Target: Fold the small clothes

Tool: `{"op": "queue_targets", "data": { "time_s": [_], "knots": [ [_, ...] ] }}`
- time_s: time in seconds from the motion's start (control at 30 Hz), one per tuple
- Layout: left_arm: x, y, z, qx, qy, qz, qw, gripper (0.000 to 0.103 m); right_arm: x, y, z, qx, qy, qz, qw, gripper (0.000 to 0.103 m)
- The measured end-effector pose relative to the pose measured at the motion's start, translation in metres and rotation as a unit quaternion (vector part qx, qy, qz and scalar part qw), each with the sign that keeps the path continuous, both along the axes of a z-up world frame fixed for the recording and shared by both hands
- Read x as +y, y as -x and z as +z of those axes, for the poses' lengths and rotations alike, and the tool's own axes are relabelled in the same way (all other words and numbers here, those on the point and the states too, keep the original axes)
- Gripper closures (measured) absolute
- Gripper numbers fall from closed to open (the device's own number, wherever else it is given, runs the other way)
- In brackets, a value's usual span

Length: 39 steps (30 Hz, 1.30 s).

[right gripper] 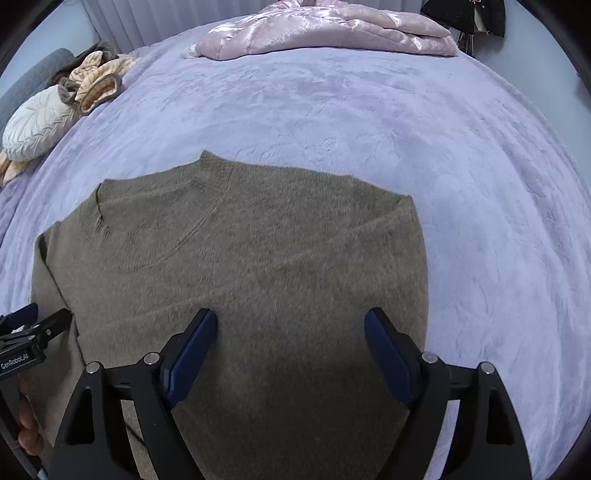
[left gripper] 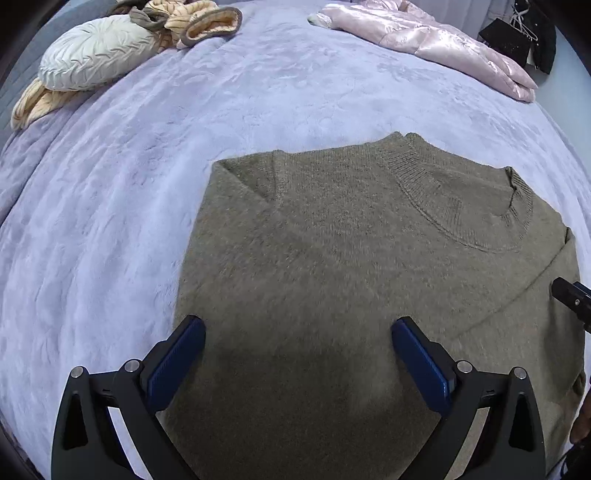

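Sweater (left gripper: 351, 266): olive-green knit, spread flat on the bed, ribbed neckline (left gripper: 461, 206) toward the far side; both sleeves folded in across the body, edges forming straight sides.
Sweater position: near edge of the bed, directly under both grippers; lower part runs out of view beneath them.
Left gripper (left gripper: 297, 328): jaws wide apart, blue pads (left gripper: 177, 365) showing, hovering over the sweater's left half; nothing between them.
Right gripper (right gripper: 290, 321): jaws wide apart, over the sweater's right half; nothing held. Tip visible at right edge of left wrist view.
Bed cover (left gripper: 184, 147): lavender plush, embossed pattern.
Round cushion (left gripper: 96, 59): pale, pleated, far left corner.
Striped garment (left gripper: 199, 22): peach and brown, bunched beside and partly under the cushion.
Pink quilted jacket (right gripper: 332, 33): glossy, lying along the far edge, well apart from the sweater.
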<state>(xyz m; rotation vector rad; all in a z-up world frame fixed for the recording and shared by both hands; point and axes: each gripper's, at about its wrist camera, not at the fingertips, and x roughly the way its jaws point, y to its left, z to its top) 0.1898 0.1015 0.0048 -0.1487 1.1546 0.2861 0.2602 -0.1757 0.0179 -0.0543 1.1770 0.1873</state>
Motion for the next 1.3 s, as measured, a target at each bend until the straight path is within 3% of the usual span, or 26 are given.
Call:
{"op": "queue_targets", "data": {
  "time_s": [0.07, 0.17, 0.27, 0.43, 0.57, 0.67, 0.8, 0.9, 1.03, 1.13, 1.2, 1.3],
  "knots": [
    [-0.012, 0.031, 0.009, -0.016, 0.001, -0.019, 0.9997, 0.000, -0.002, 0.013, 0.010, -0.003, -0.014, -0.010, 1.000, 0.016],
    [-0.030, 0.076, 0.011, -0.033, 0.014, -0.047, 0.9983, 0.000, 0.006, 0.056, 0.023, -0.017, -0.034, 0.030, 0.999, 0.016],
    [-0.043, 0.109, 0.001, -0.019, -0.014, -0.044, 0.9988, 0.000, 0.016, 0.107, 0.025, -0.027, -0.034, 0.075, 0.996, 0.016],
    [-0.048, 0.165, -0.005, -0.018, 0.002, -0.044, 0.9989, 0.000, 0.027, 0.178, 0.009, -0.052, 0.047, 0.125, 0.990, 0.016],
    [-0.062, 0.211, -0.007, -0.031, -0.029, -0.063, 0.9971, 0.000, 0.005, 0.225, 0.015, -0.081, 0.053, 0.122, 0.988, 0.016],
    [-0.066, 0.238, -0.006, -0.039, -0.021, -0.068, 0.9967, 0.000, -0.019, 0.257, 0.011, -0.068, 0.036, 0.119, 0.990, 0.016],
    [-0.067, 0.271, -0.010, -0.049, -0.014, -0.080, 0.9955, 0.000, -0.041, 0.306, 0.006, -0.087, 0.038, 0.127, 0.987, 0.015],
    [-0.068, 0.295, -0.010, -0.055, -0.029, -0.083, 0.9946, 0.000, -0.056, 0.338, 0.005, -0.107, 0.030, 0.127, 0.986, 0.015],
    [-0.052, 0.325, -0.009, -0.047, 0.010, -0.066, 0.9967, 0.000, -0.075, 0.375, 0.006, -0.117, 0.030, 0.144, 0.982, 0.015],
    [-0.034, 0.347, 0.001, -0.062, 0.042, -0.038, 0.9965, 0.000, -0.090, 0.399, 0.007, -0.112, 0.040, 0.152, 0.981, 0.015],
    [-0.026, 0.357, 0.001, -0.068, 0.065, -0.028, 0.9952, 0.000, -0.105, 0.405, 0.009, -0.083, 0.022, 0.140, 0.986, 0.015],
    [-0.016, 0.359, -0.015, -0.056, 0.112, -0.016, 0.9920, 0.000, -0.124, 0.409, 0.010, -0.074, -0.016, 0.108, 0.991, 0.015]
  ]
}}
